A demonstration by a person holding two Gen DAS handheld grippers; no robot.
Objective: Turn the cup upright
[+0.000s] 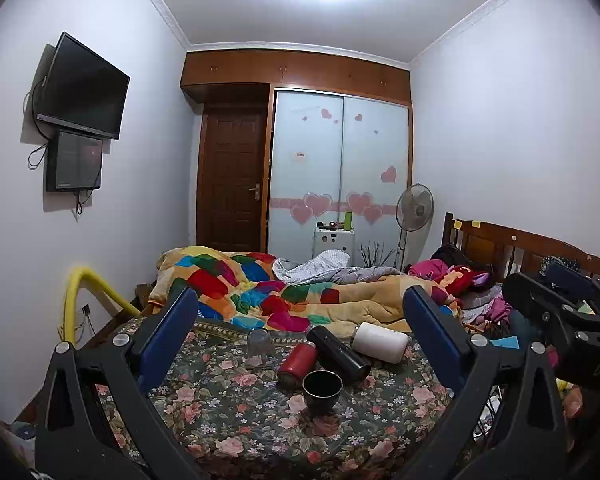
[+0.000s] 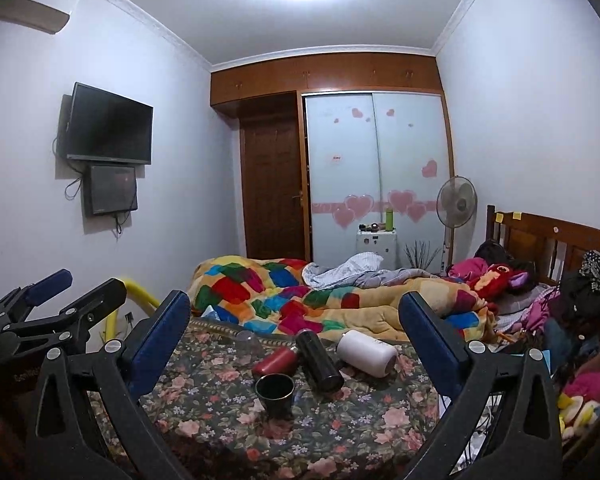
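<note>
A small black cup [image 1: 322,392] stands upright, mouth up, on the floral cloth; it also shows in the right wrist view [image 2: 275,394]. A clear glass [image 1: 259,347] stands upside down behind it at the left, half hidden in the right wrist view [image 2: 246,338]. A red flask [image 1: 297,363], a black flask [image 1: 338,354] and a white flask [image 1: 380,342] lie on their sides behind the cup. My left gripper [image 1: 300,320] is open and empty, held back from the cup. My right gripper [image 2: 294,318] is open and empty too.
The floral cloth [image 1: 236,412] covers a table in front of a bed with a colourful quilt [image 1: 268,292]. The right gripper's body [image 1: 560,320] shows at the right of the left wrist view. Clothes and toys [image 2: 580,380] pile at the right.
</note>
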